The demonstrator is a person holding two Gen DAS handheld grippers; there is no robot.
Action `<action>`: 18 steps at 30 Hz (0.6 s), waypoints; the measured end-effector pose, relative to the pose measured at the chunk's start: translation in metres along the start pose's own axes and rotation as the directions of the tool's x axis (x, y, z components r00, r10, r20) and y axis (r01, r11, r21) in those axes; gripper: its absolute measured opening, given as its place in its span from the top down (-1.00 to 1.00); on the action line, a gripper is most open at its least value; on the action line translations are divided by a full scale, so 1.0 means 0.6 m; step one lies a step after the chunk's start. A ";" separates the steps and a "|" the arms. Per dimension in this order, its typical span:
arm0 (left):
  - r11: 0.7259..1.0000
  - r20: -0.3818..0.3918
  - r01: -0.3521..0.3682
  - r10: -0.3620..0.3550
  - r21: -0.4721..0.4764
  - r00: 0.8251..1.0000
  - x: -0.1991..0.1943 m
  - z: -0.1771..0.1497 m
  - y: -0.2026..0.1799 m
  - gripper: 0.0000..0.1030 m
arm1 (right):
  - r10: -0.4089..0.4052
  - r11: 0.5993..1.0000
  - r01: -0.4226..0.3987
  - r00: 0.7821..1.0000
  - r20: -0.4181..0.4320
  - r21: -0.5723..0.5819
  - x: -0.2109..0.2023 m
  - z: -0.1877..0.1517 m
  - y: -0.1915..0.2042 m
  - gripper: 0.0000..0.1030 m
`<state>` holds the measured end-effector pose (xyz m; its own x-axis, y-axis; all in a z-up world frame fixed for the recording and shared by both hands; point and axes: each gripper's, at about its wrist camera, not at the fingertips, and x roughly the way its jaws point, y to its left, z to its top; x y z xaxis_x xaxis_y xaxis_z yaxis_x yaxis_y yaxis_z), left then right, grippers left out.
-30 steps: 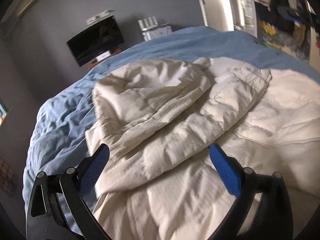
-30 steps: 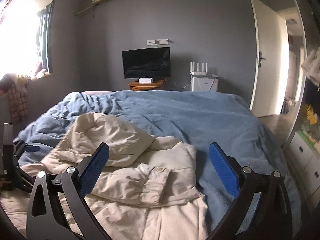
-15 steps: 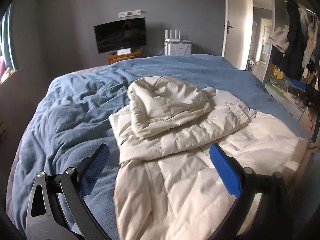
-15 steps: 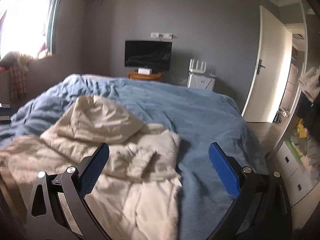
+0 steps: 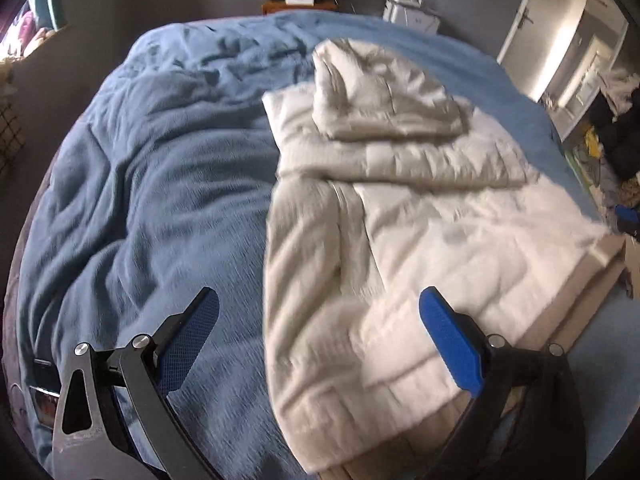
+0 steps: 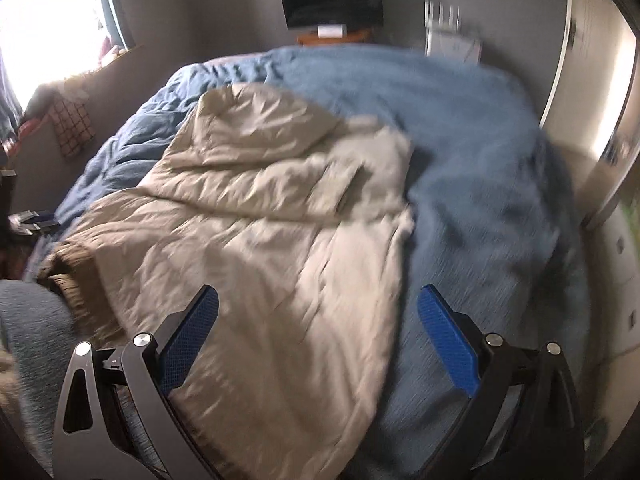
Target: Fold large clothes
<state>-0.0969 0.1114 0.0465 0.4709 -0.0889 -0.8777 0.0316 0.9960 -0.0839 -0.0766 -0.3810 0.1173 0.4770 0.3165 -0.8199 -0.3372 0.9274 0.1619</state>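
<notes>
A cream quilted jacket [image 5: 400,208] lies on a blue bedspread [image 5: 160,168], its hood [image 5: 380,92] folded down at the far end and a sleeve laid across its chest. My left gripper [image 5: 320,332] hovers open above the jacket's near left edge, nothing between its blue pads. In the right wrist view the same jacket [image 6: 272,220] spreads left of centre on the bedspread [image 6: 460,152]. There my right gripper [image 6: 318,332] hangs open over the jacket's near right edge, holding nothing. The view is blurred by motion.
A black TV [image 6: 330,0] hangs on the grey far wall above a small wooden stand. A white radiator-like unit [image 5: 410,4] stands beside it. A door [image 6: 592,92] is at the right, a bright window [image 6: 48,28] at the left, and clutter [image 5: 612,128] lies past the bed's right side.
Both grippers have pulled back toward the near end of the bed and tilted downward, so more of the jacket's body shows. Both stayed open. The jacket itself has not visibly moved.
</notes>
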 end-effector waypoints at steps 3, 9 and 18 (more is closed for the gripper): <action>1.000 -0.024 0.021 -0.020 0.014 0.999 0.000 -0.010 -0.015 -0.87 | 0.042 0.999 -0.041 0.996 -0.079 0.016 -0.002 -0.015 0.005 -0.85; 0.999 -0.030 0.038 -0.037 0.039 0.999 -0.009 -0.009 -0.030 -0.87 | 0.065 0.998 -0.063 0.986 -0.154 0.023 -0.026 -0.041 0.012 -0.85; 0.984 -0.092 0.149 -0.158 -0.102 0.983 -0.041 -0.026 0.017 -0.72 | 0.084 0.992 -0.068 0.983 -0.163 0.102 -0.046 -0.066 -0.009 -0.85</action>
<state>-0.1218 0.1235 0.0600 0.3771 -0.2462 -0.8929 0.0112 0.9652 -0.2614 -0.1199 -0.4028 0.1172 0.3078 0.3567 -0.8821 -0.2840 0.9192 0.2727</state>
